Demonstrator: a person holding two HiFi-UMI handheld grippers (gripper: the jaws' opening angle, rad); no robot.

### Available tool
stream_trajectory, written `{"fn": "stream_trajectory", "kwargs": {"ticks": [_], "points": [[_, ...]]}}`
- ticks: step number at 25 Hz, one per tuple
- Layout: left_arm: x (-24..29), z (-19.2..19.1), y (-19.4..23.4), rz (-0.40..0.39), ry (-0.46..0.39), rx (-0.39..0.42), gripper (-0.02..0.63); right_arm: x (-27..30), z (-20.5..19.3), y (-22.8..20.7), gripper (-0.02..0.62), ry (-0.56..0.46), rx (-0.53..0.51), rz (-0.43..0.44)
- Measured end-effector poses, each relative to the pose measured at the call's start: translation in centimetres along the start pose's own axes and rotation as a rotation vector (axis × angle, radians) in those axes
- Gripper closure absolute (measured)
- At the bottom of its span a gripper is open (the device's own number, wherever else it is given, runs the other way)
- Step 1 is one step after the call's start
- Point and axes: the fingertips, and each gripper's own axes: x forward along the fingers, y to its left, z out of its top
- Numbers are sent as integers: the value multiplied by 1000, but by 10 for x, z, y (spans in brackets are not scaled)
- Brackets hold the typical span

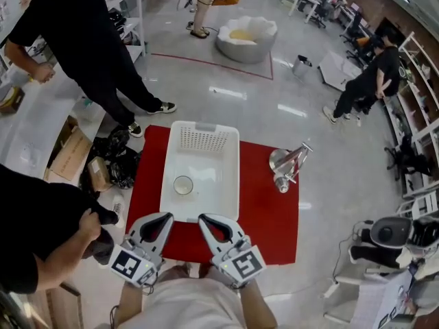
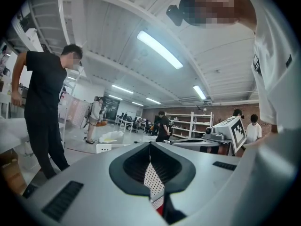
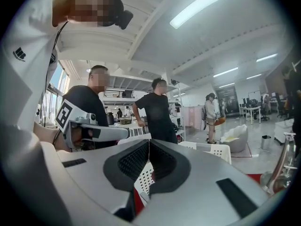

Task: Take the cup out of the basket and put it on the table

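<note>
Where sight fails: both gripper views lose the cup behind their jaws.
Count: one cup, one basket.
Cup: in basket, ahead of both jaw tips.
Jaws: left gripper and right gripper closed, empty.

The basket is smooth white plastic (perforated), the cloth matt.
</note>
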Motion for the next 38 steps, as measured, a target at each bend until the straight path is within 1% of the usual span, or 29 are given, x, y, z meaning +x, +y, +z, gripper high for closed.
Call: {"fn": "stream_trajectory", "kwargs": {"ticks": [5, 9, 16, 20, 23, 28, 31, 35, 38], "points": [[15, -4, 8, 51, -5, -14, 595, 12, -7, -19, 586, 29, -24, 61], [24, -6, 13, 91, -5, -26, 595, 23, -14, -28, 586, 75, -58, 120], [32, -8, 17, 123, 1, -37, 595, 40, -24, -39, 584, 156, -110, 192], [34, -10, 26, 128, 3, -44, 595, 55, -29, -45, 583, 189, -131, 209], [34, -12, 31, 130, 4, -48, 595, 67, -36, -48, 577, 232, -159, 230], [35, -16, 34, 134, 7, -56, 595, 86, -54, -48, 497, 325, -269, 281], [34, -18, 39, 137, 11, -59, 595, 102, -72, -47, 451, 386, -340, 319], [30, -19, 44, 149, 15, -67, 595, 117, -95, -45, 398, 479, -394, 394], [28, -20, 48, 158, 18, -73, 595, 127, -114, -48, 361, 550, -430, 431]]}}
